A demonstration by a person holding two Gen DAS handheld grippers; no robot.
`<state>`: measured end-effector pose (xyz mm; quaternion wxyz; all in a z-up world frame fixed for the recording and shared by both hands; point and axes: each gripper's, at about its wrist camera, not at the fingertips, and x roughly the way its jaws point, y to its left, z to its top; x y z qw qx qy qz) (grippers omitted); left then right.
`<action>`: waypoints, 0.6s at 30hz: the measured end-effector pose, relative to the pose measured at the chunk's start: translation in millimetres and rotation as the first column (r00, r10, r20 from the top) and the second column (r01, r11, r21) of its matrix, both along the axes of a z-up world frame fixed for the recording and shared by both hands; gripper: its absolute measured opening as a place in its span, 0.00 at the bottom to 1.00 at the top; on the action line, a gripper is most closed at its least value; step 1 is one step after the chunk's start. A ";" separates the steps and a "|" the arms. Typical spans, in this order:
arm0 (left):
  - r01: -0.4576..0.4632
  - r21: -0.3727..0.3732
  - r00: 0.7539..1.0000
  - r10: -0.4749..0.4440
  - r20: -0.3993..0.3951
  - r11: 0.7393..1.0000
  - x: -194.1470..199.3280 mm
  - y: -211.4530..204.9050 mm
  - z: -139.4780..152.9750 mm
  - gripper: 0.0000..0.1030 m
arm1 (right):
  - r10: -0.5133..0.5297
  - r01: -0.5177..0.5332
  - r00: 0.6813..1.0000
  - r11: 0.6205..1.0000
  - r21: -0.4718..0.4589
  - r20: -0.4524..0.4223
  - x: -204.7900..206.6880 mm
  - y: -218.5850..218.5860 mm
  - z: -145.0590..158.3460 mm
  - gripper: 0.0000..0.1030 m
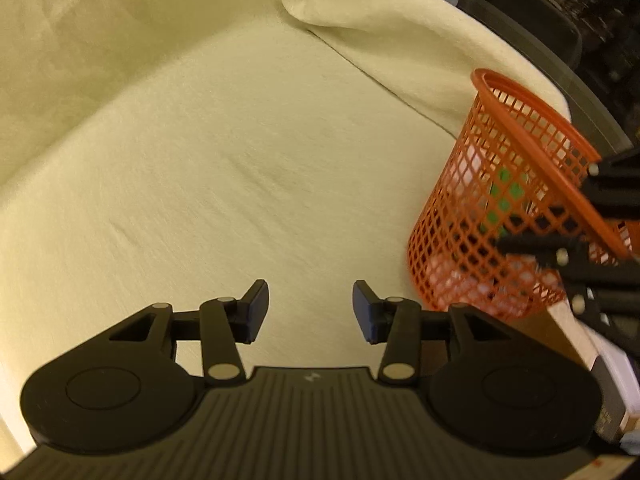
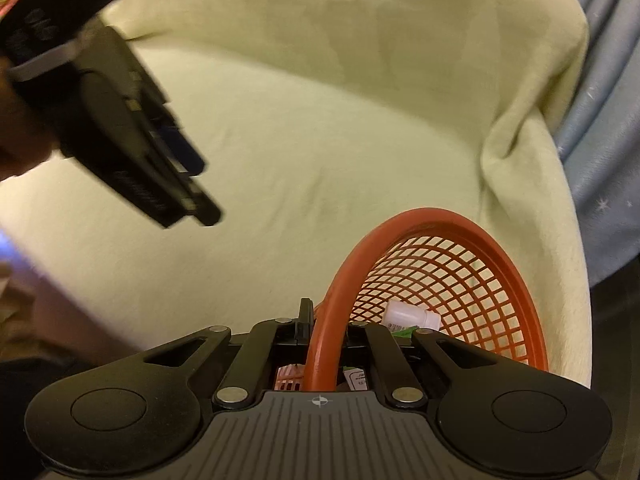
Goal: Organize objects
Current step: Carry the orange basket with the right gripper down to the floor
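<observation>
Right wrist view shows our right gripper (image 2: pixel 322 322) clamped on the near rim of the orange basket (image 2: pixel 460 280), one finger outside the mesh and the other inside, the jaws drawn together on the plastic band. The basket sits at the right edge of the pale yellow cloth (image 2: pixel 300 140), and it leans in both views, so we judge it is partly lifted or tipped by that grip. Inside it we see a small white bottle (image 2: pixel 412 316) and something green beside it; the rest of the contents is hidden behind our fingers. In the left wrist view our left gripper (image 1: pixel 310 308) hangs over bare cloth with its jaws apart and nothing between them, near the basket but not touching it. The cloth in front of us holds no loose items that we can see, so we judge the collecting is largely done and the step in hand is moving or placing the basket itself. The next move calls for a firm hold on the rim and keeping the basket upright, so the bottle does not spill out.
</observation>
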<state>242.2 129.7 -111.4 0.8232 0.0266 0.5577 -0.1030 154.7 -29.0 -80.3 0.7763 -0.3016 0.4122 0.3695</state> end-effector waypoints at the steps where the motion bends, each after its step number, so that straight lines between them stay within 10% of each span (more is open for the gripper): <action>1: -0.014 0.007 1.000 0.014 0.005 1.000 -6.6 -10.5 2.7 0.42 | 0.027 -0.027 1.000 1.000 0.007 -0.001 -6.8 -9.2 2.3 0.02; 10: -0.199 -0.017 0.980 0.199 0.016 0.980 -104.6 -103.9 11.5 0.65 | 0.332 -0.331 0.943 0.943 -0.036 0.013 -100.3 -119.4 14.1 0.02; 18: -0.211 -0.010 0.976 0.210 -0.047 0.977 -161.1 -157.7 -30.2 0.86 | 0.393 -0.398 0.917 0.909 -0.126 -0.065 -161.4 -185.4 -38.4 0.03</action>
